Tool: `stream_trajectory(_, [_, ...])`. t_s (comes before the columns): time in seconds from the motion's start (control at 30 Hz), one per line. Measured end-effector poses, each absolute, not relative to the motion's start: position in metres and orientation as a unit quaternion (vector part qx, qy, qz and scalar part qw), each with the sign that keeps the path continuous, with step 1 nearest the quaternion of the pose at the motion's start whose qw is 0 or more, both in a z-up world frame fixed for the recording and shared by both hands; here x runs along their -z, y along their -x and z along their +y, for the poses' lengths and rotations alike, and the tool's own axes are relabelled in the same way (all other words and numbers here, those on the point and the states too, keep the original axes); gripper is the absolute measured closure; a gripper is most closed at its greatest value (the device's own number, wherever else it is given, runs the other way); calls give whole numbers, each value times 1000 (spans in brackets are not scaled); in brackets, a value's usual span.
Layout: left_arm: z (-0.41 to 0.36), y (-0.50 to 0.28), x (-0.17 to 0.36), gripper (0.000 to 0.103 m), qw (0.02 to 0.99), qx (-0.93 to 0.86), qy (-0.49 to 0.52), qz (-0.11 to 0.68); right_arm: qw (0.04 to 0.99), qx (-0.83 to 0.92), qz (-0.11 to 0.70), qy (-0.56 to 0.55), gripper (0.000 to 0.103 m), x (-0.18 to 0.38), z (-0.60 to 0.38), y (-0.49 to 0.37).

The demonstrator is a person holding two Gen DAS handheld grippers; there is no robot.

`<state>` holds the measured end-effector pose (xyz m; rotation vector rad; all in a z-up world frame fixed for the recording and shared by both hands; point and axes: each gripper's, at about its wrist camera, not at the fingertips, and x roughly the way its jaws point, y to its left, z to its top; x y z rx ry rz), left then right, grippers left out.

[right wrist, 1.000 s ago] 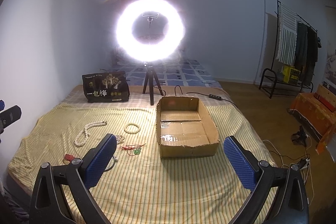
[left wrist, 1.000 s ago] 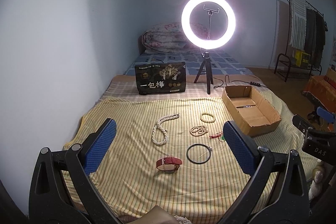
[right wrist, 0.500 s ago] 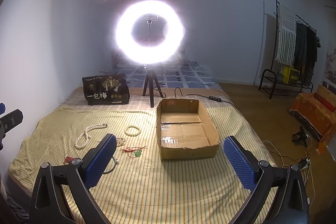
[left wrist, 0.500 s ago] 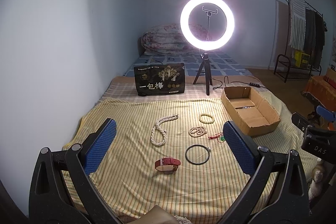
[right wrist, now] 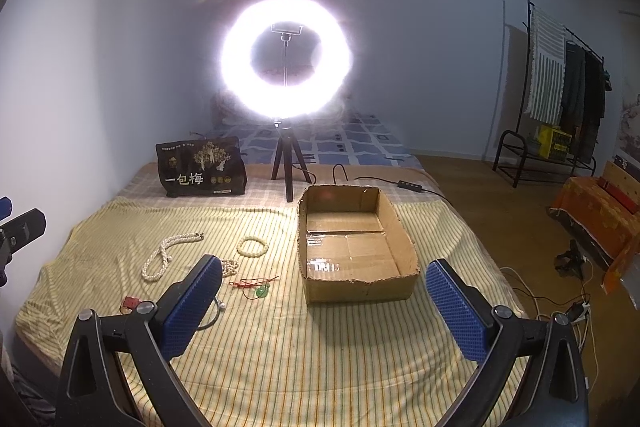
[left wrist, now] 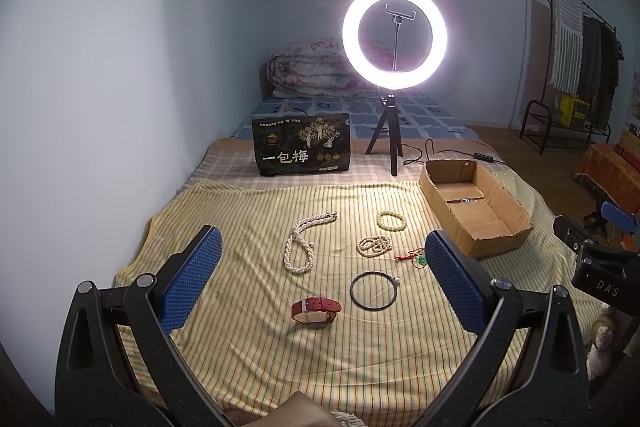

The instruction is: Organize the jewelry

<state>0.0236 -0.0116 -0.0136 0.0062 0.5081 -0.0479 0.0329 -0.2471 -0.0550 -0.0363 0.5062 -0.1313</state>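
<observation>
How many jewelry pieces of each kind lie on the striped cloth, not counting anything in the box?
White bead necklaces: 1, the long strand
Bead bracelets: 2, the pale loop and the bunched strand
Black rings or bangles: 1
Red-strap watches: 1
Red cords with green pendant: 1
Total: 6
</observation>
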Motion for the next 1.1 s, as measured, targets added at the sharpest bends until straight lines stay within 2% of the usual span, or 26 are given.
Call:
stream_trajectory(0.47, [-2, -42, 10, 0, 965, 7, -20, 262, 961, 61, 268, 41, 0, 52, -231, -56])
stream_trajectory(1.1, [19, -106, 21, 0, 951, -2, -33, 308, 954, 38, 286, 78, 0, 55, -205, -101])
